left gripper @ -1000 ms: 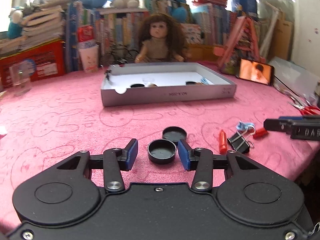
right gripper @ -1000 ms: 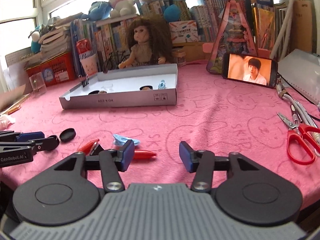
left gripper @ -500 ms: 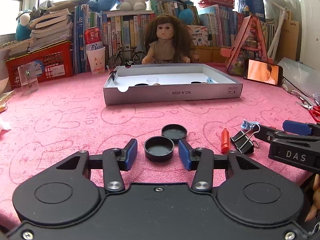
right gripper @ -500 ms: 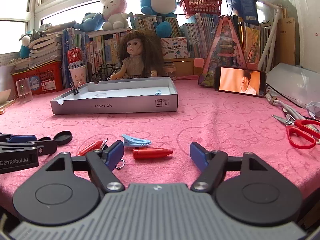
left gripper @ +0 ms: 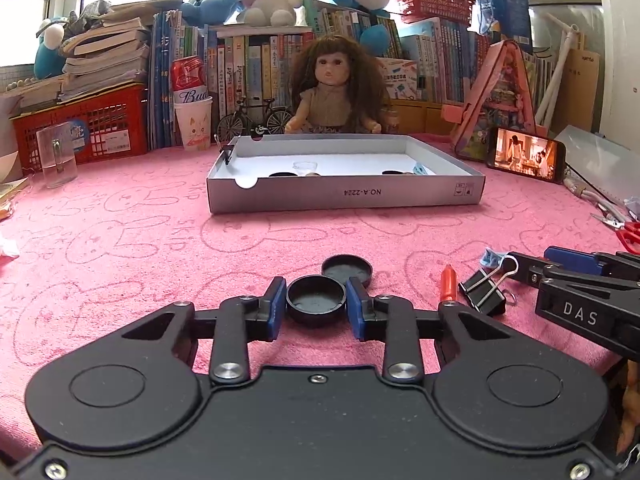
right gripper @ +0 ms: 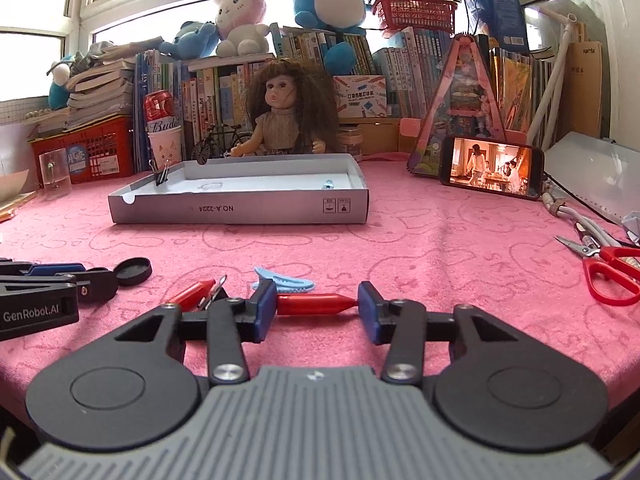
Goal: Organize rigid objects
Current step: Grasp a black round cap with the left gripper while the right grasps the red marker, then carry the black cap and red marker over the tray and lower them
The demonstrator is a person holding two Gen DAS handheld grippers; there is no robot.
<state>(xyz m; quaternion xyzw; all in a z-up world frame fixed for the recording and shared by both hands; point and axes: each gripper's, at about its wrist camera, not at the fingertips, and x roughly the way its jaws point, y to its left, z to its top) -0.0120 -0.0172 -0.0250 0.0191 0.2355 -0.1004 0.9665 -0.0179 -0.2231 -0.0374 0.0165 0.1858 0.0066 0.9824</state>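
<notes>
Counts on the pink cloth [left gripper: 120, 240] and in the grey box [left gripper: 344, 196]

Two black round caps [left gripper: 316, 299] [left gripper: 347, 269] lie near the front edge of the cloth. Two red pointed pieces show there: one [right gripper: 316, 304] lying crosswise, one [right gripper: 192, 297] further left. One light blue hair clip [right gripper: 284, 282], one black binder clip on the cloth [left gripper: 482, 294] and one clipped to the box's left wall [right gripper: 161, 176]. One pair of red scissors [right gripper: 612, 272] at the right edge. One phone [right gripper: 492, 168], one doll [left gripper: 332, 88], one clear glass [left gripper: 58, 156]. Inside the box the small items are too hidden to count.
</notes>
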